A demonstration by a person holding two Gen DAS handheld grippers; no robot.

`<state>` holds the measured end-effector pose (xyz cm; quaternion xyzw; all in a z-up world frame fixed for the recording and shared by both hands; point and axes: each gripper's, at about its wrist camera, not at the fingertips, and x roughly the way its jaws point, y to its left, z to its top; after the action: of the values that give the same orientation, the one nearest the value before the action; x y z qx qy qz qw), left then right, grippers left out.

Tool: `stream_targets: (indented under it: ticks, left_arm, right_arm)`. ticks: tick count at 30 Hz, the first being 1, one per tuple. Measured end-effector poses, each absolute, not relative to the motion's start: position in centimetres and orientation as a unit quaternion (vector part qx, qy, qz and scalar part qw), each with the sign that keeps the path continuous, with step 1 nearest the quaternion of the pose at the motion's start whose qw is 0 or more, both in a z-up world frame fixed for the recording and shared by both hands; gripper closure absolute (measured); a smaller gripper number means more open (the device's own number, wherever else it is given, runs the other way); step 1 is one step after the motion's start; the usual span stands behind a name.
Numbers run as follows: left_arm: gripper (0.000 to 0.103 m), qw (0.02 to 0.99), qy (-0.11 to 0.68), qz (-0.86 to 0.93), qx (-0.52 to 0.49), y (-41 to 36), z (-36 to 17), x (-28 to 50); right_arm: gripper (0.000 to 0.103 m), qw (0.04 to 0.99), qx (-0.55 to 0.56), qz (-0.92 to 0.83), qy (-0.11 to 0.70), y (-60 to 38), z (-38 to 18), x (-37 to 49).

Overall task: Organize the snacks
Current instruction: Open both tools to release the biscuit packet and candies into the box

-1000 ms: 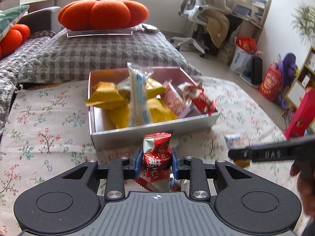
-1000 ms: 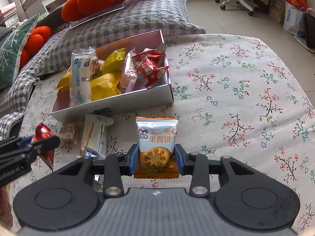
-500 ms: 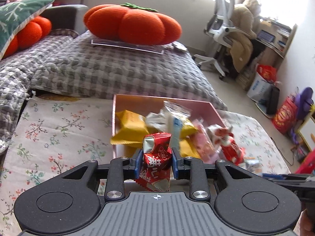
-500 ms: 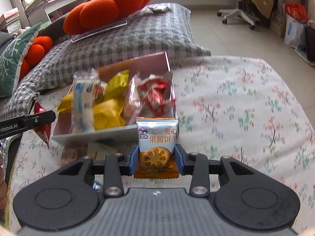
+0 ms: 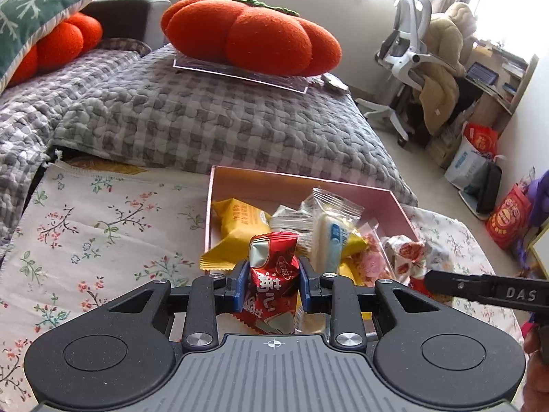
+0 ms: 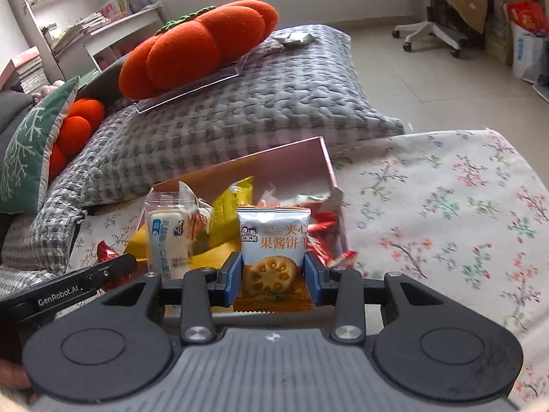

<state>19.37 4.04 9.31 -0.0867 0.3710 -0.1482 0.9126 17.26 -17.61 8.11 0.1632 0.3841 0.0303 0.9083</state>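
Observation:
My left gripper [image 5: 272,283] is shut on a red candy wrapper [image 5: 272,274] and hovers over the near edge of the pink box [image 5: 302,183]. The box holds several snacks: yellow packets [image 5: 242,221], a white and blue bar [image 5: 329,240], red and white sweets [image 5: 406,255]. My right gripper [image 6: 274,274] is shut on a jam biscuit packet [image 6: 273,240], also held over the near side of the pink box [image 6: 291,158]. The left gripper's finger with the red candy [image 6: 106,250] shows at the left of the right wrist view. A black finger of the right gripper crosses the right side of the left wrist view.
The box stands on a floral cloth [image 5: 103,219] [image 6: 463,199]. Behind it lie a grey checked cushion [image 5: 212,116] and an orange pumpkin pillow [image 5: 254,37] on a clear sheet. An office chair [image 5: 411,55] and bags [image 5: 507,216] stand on the floor to the right.
Both grippers have moved forward and now hang over the near side of the box, each still gripping its snack. The loose snacks on the cloth in front of the box are out of view.

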Motion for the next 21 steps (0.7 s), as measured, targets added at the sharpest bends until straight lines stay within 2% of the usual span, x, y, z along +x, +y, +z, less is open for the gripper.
stream_targets:
  ticks: [12, 14, 16, 17, 18, 21]
  left_arm:
    - [0.075, 0.919, 0.363, -0.136, -0.071, 3.6, 8.0, 20.3]
    - [0.072, 0.921, 0.359, -0.133, -0.074, 3.8, 8.5, 20.1]
    - [0.056, 0.923, 0.352, -0.136, -0.081, 4.2, 9.4, 19.7]
    - [0.052, 0.925, 0.346, -0.136, -0.084, 4.4, 9.8, 19.4]
    - [0.048, 0.927, 0.34, -0.136, -0.085, 4.6, 10.3, 19.1]
    - [0.046, 0.928, 0.336, -0.132, -0.086, 5.0, 10.9, 18.5]
  right_arm:
    - [0.067, 0.906, 0.189, 0.037, 0.377, -16.4, 6.1, 18.9]
    - [0.064, 0.907, 0.199, 0.042, 0.369, -16.5, 6.1, 18.7]
    - [0.062, 0.908, 0.207, 0.05, 0.362, -16.8, 6.6, 18.4]
    - [0.055, 0.909, 0.212, 0.05, 0.356, -17.1, 7.0, 18.2]
    - [0.053, 0.91, 0.218, 0.047, 0.348, -17.5, 7.7, 17.8]
    - [0.05, 0.909, 0.237, 0.035, 0.34, -18.7, 8.9, 17.0]
